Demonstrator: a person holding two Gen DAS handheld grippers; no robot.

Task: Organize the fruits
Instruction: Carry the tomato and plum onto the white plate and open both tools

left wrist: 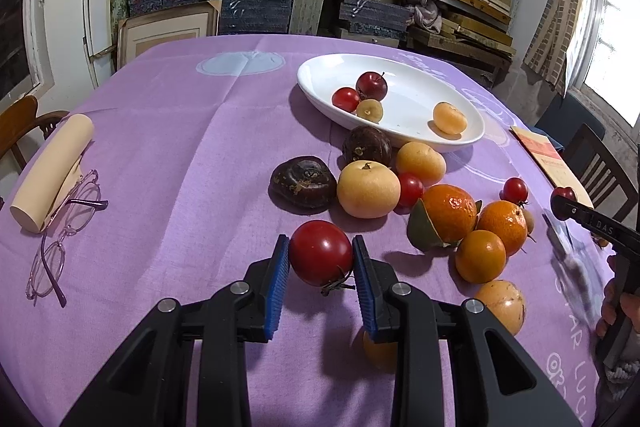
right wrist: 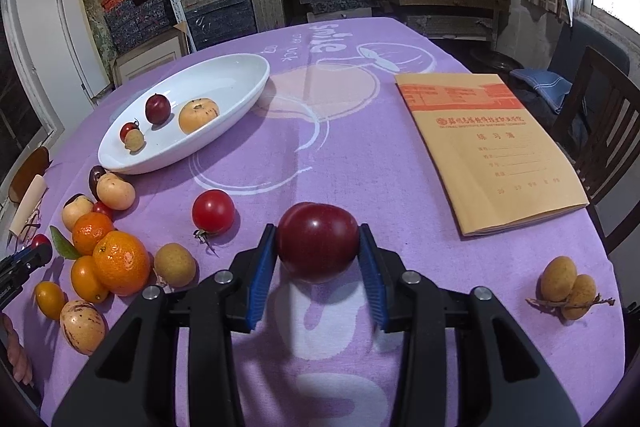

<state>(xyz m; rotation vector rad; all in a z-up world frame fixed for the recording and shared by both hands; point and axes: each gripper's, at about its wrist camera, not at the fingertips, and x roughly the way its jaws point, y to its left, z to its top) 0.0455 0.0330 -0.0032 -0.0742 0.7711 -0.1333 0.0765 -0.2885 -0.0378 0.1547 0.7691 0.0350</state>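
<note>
1. You are early in the job: the shallow white glazed oval dish (left wrist: 400,135) on the far side of the purple cloth-covered table (left wrist: 180,147) holds only four fruits, two red ones and a small tan one clustered at its left end and a pale orange one apart to the right.
2. Your left gripper (left wrist: 321,259) has its blue ribbed pads (left wrist: 280,279) pressed on a glossy round red tomato (left wrist: 320,253); the green stalk pokes out near the right pad.
3. Just beyond it the loose pile (left wrist: 420,203) remains on the cloth: two dark wrinkled brown fruits, smooth pale yellow ones, pebbly-skinned oranges with a leaf, and cherry tomatoes.
4. Your right gripper (right wrist: 318,255) clamps a smooth dark red plum (right wrist: 318,241) with a shallow crease; whether it is lifted off the cloth is hard to tell.
5. Far right, two dull yellow-brown fruits on a dry twig (right wrist: 568,293) lie apart, near a tan paper exercise book (right wrist: 492,155).
6. I judge most fruit is left to move, the two held ones likely first.
</note>
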